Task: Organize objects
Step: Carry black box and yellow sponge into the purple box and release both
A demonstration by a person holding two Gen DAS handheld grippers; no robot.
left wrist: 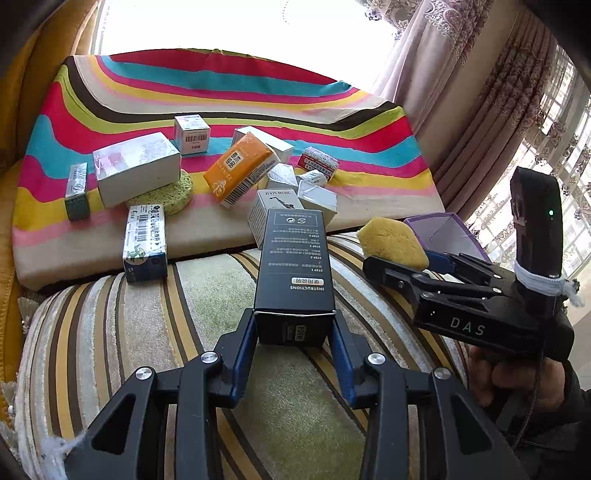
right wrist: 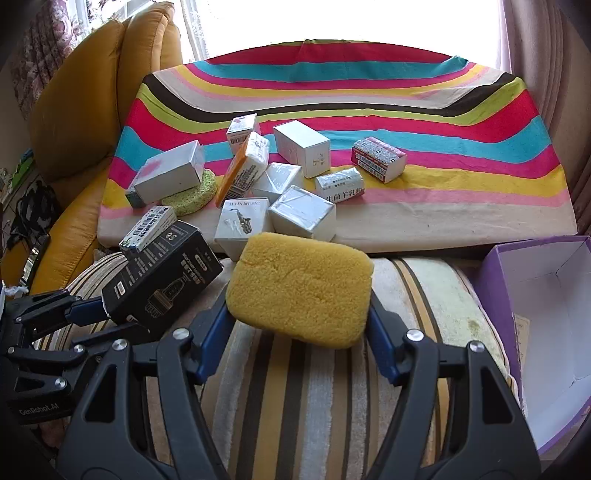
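Black gripper (left wrist: 295, 332), blue jaws, silver screws

Super bright daylight is blowing out the window (right wrist: 332, 18) behind everything. Patterned lace curtains (left wrist: 443, 44) hang on the right, a mustard-yellow armchair (right wrist: 92, 92) sits on the left, and a striped cushion (right wrist: 295, 387) fills the foreground.

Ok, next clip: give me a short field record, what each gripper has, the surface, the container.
left gripper: shut on black box
right gripper: shut on yellow sponge
surface: striped cushion with loose small boxes, green sponge
container: purple box, open, nothing visible inside, at right
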